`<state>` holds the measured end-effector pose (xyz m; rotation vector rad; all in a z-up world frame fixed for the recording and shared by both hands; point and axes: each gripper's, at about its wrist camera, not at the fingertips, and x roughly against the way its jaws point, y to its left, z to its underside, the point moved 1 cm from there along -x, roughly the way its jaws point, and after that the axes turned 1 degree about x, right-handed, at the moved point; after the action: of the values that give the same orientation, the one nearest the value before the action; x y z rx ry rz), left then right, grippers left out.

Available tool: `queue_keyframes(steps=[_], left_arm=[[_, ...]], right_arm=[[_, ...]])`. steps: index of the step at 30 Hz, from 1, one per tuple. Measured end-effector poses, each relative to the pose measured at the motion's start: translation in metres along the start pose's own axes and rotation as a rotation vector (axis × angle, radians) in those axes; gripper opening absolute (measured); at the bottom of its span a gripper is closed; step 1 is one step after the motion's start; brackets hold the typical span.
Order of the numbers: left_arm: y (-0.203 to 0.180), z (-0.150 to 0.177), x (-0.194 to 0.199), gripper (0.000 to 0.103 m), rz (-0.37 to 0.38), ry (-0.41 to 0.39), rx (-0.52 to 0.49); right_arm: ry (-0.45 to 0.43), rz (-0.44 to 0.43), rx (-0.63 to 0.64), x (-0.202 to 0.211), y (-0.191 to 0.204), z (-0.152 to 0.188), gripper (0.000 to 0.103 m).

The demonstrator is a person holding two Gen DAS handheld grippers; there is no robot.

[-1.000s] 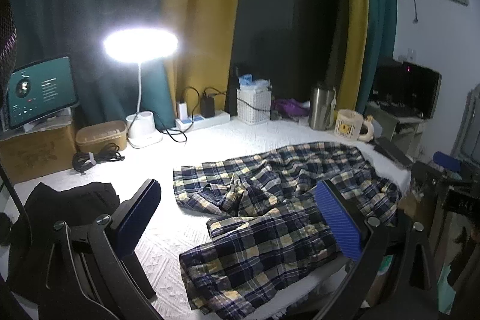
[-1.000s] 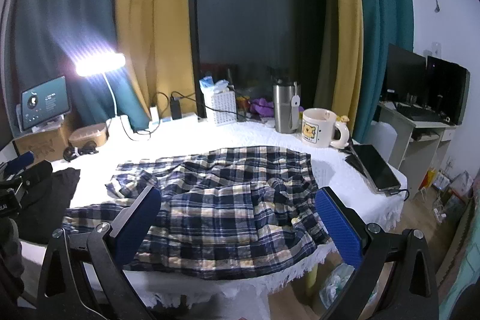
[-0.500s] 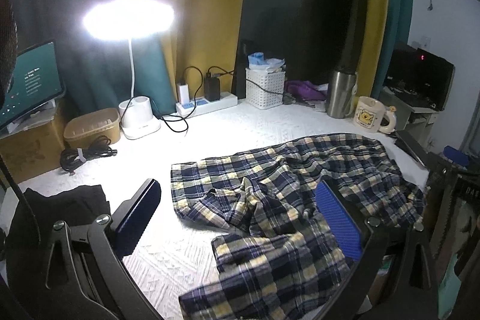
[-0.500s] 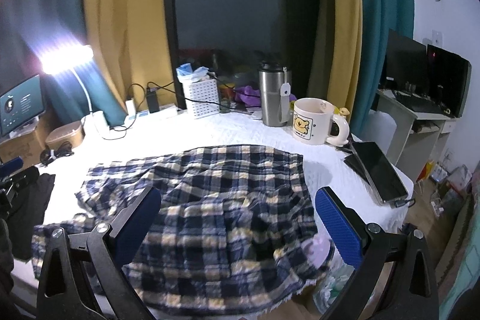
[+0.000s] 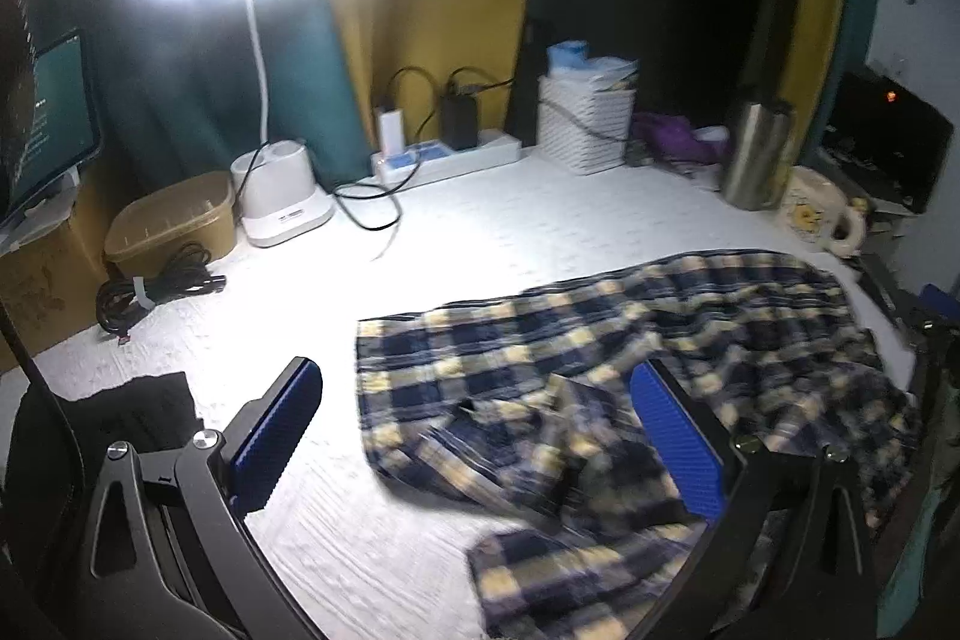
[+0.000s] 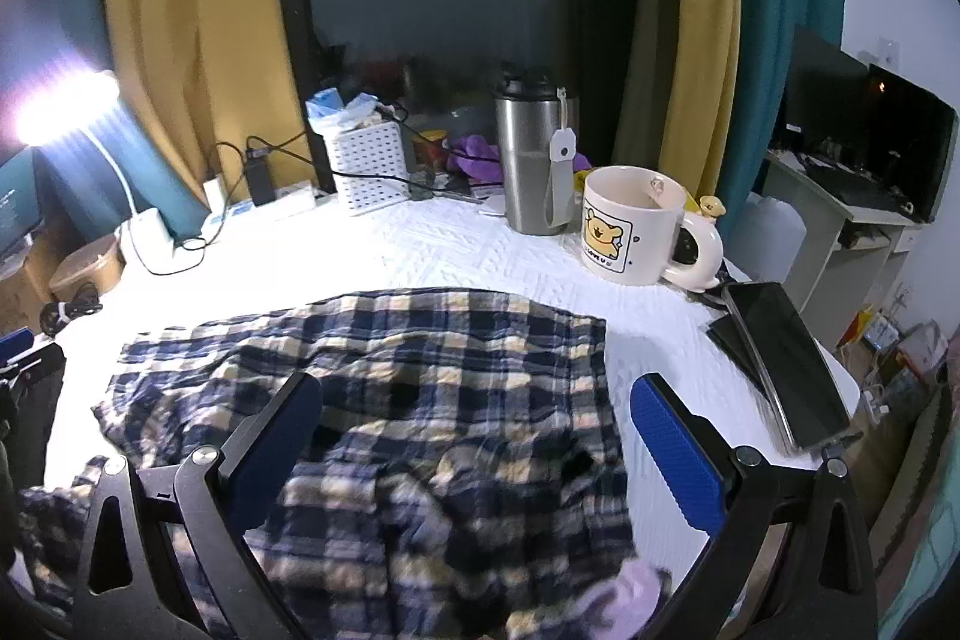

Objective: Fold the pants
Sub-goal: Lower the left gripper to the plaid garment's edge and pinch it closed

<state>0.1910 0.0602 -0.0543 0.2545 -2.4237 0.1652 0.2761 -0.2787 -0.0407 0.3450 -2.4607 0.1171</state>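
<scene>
Both grippers, left (image 5: 474,436) and right (image 6: 474,442), hovered with jaws wide over the crumpled pants (image 6: 384,376) on the desk (image 5: 480,232), probably seeking edges at 6 o'clock.

1. Left gripper (image 5: 474,436): fingers spread wide, blue pads facing each other, nothing clamped between them.
2. Right gripper (image 6: 474,448): fingers likewise wide apart, empty, blue pads visible.
3. Both grippers angled forward and slightly downward; no hands or arms visible.
</scene>
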Motion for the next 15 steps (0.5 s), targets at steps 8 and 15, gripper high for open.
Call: queue_keyframes(steps=[8, 15], left_arm=[[0.037, -0.007, -0.065, 0.101, -0.033, 0.147, 0.022], [0.065, -0.012, -0.11, 0.083, -0.01, 0.263, 0.042]], right_arm=[[0.072, 0.009, -0.03, -0.055, -0.026, -0.013, 0.103], [0.11, 0.008, -0.056, -0.088, -0.054, -0.033, 0.103]])
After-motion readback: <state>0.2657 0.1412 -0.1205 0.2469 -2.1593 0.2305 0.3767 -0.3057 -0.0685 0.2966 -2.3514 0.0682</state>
